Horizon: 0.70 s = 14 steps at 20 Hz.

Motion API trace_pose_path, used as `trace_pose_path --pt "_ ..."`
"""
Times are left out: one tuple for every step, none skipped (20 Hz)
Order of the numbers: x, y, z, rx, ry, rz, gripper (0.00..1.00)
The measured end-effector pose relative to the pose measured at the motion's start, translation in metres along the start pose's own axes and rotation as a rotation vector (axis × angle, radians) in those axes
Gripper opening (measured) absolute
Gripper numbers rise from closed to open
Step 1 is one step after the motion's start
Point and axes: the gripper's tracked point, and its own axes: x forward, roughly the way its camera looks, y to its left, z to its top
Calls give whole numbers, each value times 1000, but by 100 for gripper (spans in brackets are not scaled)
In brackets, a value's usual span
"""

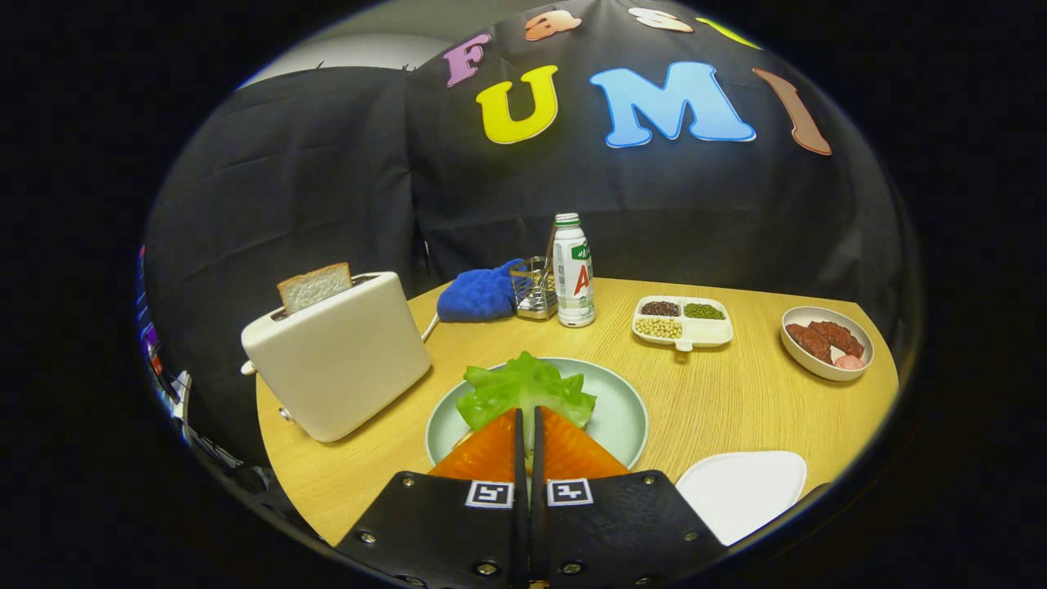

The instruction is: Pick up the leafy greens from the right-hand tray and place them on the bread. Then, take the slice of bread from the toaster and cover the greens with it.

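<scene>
Gripper view. The gripper (527, 417) points down and forward over a pale green plate (623, 413) at the near middle of the table (736, 401). Its fingers stand almost together, with only a thin slit between them. Their tips reach the near edge of the greens (523, 386). Whether a leaf edge is pinched in that slit cannot be told, because the fingers hide the contact.

The greens lie bunched on the plate, just ahead of and partly under the tips. No bread shows beneath them. The leaves and fingers cover that part of the plate, so it stays open whether a base piece lies there.

The white tray (740, 491) sits to the right of the fingers, near the table edge, well apart from the greens. So the greens are already off the tray and over the plate.

The toaster (339, 360) stands left of the plate, close enough for a short reach. Its slice (315, 286) stands upright, with its top clear of the slot and free to be gripped.

Beyond the plate stand a bottle (573, 274), a blue glove (478, 296), a divided dish (683, 321) and a bowl (826, 342), all set back out of the working path.
</scene>
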Motion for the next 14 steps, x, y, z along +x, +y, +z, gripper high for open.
trace_pose_path --pt "3 0 -6 -3 16 -7 1" --pt "5 2 -11 4 32 -2 1" --pt "5 5 -17 13 44 3 2" --pt "6 6 -19 15 50 6 8" --pt "4 3 -20 11 49 -9 9" --pt "-1 -3 -16 0 41 -33 14" --pt "-4 -6 -14 -8 23 -51 24" --pt "-9 -4 -9 -9 8 -43 30" --pt "-11 -3 -8 -4 -11 -44 46" --pt "-15 -2 -4 6 -32 -37 50" --pt "-23 -2 2 17 -59 -40 50" --pt "-29 -1 8 21 -82 -35 52" --pt "-33 1 12 25 -104 -36 57" --pt "-37 4 18 32 -128 -36 58"
